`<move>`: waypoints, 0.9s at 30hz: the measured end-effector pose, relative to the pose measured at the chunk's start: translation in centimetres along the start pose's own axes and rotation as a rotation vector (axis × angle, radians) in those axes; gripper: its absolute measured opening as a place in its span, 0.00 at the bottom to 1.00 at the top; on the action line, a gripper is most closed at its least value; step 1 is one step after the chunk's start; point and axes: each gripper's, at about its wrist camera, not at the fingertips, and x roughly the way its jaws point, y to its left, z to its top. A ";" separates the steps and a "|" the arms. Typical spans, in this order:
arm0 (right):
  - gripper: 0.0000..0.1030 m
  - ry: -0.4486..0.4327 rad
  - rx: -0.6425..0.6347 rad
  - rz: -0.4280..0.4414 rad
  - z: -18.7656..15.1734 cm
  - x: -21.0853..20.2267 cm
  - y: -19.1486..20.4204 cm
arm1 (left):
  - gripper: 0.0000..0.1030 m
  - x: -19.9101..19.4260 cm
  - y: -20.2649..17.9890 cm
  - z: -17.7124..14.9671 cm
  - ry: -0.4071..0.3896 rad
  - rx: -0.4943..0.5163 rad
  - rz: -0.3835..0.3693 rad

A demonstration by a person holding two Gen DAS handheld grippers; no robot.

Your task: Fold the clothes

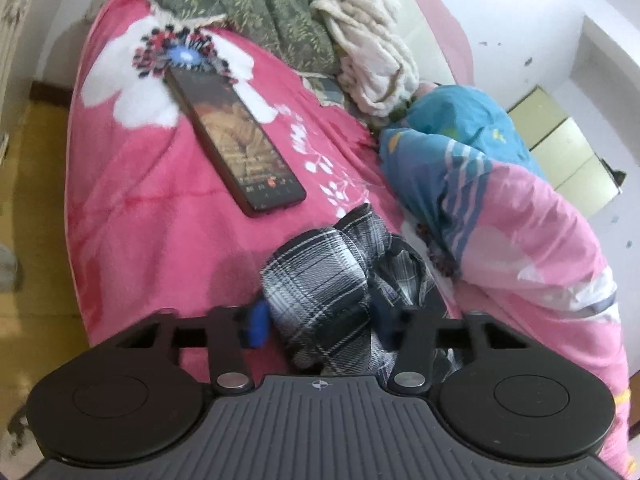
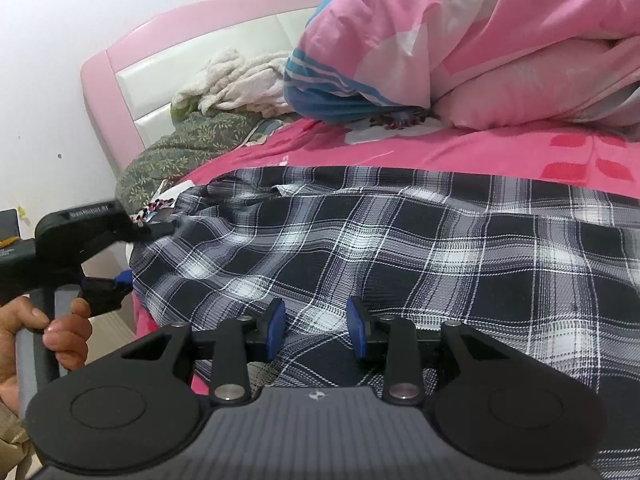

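The plaid shirt [image 2: 360, 232] lies on the bed [image 1: 160, 220], just beside the phone [image 1: 236, 148]. It looks soft and light, so its edges are best to take. The left gripper [image 1: 320, 320] is clamped on a bunched end. The right gripper [image 2: 316, 328] pinches a fold of the cloth.

- I see the plaid shirt [image 2: 360, 232] as thin woven cloth, matt.
- The pink blanket [image 1: 152, 208] on the bed looks plush and fuzzy.
- The phone [image 1: 236, 140] has a glossy glass face.
- My left gripper [image 1: 320, 324] is matt black plastic with shiny metal pivots.
- The cream throw [image 1: 372, 60] is chunky, ropy knit.
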 end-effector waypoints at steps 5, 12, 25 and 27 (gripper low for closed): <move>0.35 -0.007 0.034 0.013 0.2 -0.3 -0.4 | 0.26 -0.6 -2.1 -0.2 -0.047 0.142 0.025; 0.35 -0.073 0.142 0.015 0.6 -2.8 -2.2 | 0.22 -2.2 -8.6 -1.8 -0.133 0.523 -0.061; 0.36 -0.274 0.339 -0.128 -0.3 -12.4 -10.2 | 0.20 -5.4 -17.8 -15.3 0.057 1.345 -0.410; 0.36 -0.283 0.369 -0.146 -0.9 -13.2 -11.3 | 0.20 -5.8 -17.7 -17.0 0.112 1.429 -0.438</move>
